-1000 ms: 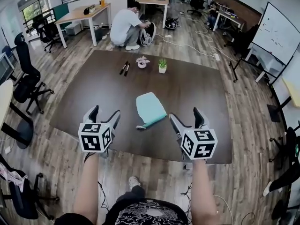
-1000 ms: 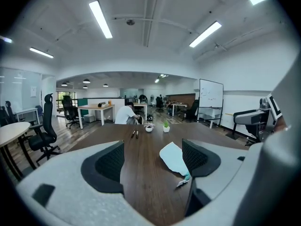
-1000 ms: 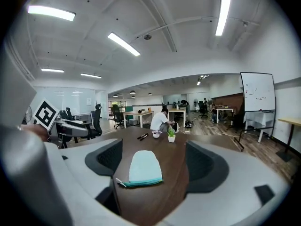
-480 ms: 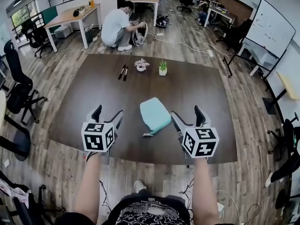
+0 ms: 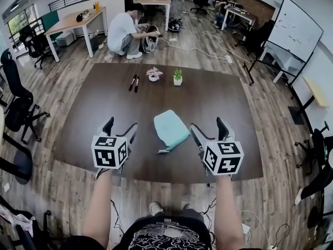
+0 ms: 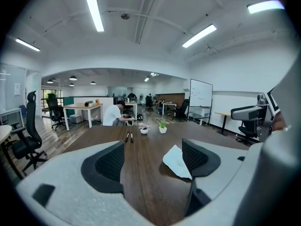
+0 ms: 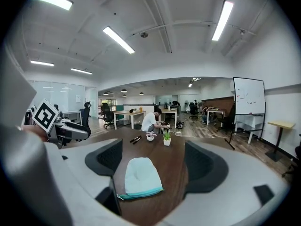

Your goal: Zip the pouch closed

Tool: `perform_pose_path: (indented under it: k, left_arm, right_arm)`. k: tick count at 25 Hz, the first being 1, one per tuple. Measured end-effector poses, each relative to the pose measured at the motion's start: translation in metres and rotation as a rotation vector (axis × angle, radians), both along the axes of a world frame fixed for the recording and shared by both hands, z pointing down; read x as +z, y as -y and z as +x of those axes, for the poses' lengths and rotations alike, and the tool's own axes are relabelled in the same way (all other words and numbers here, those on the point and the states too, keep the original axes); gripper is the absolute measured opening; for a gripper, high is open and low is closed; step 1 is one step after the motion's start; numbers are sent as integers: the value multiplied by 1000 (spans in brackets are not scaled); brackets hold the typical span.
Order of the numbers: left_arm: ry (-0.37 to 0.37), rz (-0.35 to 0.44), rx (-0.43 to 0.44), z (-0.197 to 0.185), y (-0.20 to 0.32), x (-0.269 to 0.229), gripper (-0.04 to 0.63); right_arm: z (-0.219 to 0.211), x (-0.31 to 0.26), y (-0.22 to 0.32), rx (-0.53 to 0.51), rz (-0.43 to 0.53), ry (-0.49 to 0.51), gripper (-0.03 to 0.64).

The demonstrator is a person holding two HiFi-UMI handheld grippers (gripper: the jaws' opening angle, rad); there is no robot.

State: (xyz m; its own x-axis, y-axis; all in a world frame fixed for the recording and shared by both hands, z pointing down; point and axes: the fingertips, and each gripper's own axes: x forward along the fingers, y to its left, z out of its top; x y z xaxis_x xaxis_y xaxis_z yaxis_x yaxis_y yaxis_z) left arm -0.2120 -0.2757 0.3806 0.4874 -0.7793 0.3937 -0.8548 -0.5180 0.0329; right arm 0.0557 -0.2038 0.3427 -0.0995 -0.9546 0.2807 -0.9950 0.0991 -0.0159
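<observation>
- Left claw [image 5: 120,125]: two curved grey jaws, with a white cube [image 5: 109,151] behind them bearing black square markers.
- Right claw [image 5: 207,125]: same grey build, with its own marker cube.
- Pads [image 6: 110,166]: black, finely ribbed, set inside each jaw.
- Shirt [image 5: 161,237]: black with a white print.

Soft fabric pouch [image 5: 169,128]: pale mint, with a darker teal band along the zip edge.
Wide wooden desk [image 5: 104,103]: dark brown, with faint lengthwise grain.
Left tool [image 5: 118,128]: light grey shell with black pads in a fine mesh pattern; its cube is white with black square markers.
Right tool [image 5: 209,130]: the same light grey shell, black meshed pads and black-on-white cube.
Plank floor [image 5: 62,186]: streaky grey-brown boards.
Small leafy plant [image 5: 178,76]: green leaves, white pot.
Small flowering plant [image 5: 153,73]: pale pink, white pot.
Two pens [image 5: 134,82]: black.
</observation>
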Motion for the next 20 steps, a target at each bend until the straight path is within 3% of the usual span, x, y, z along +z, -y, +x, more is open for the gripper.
perform_pose_path:
  k: [11,20]
  left_arm:
    - [11,14,-36,17,2,-7,353]
    - [16,30,-80,57,11,-14,353]
  right_arm:
    - [16,-4,14,-49,16,-2,403]
    - [52,-4,35,-118,22,0,403]
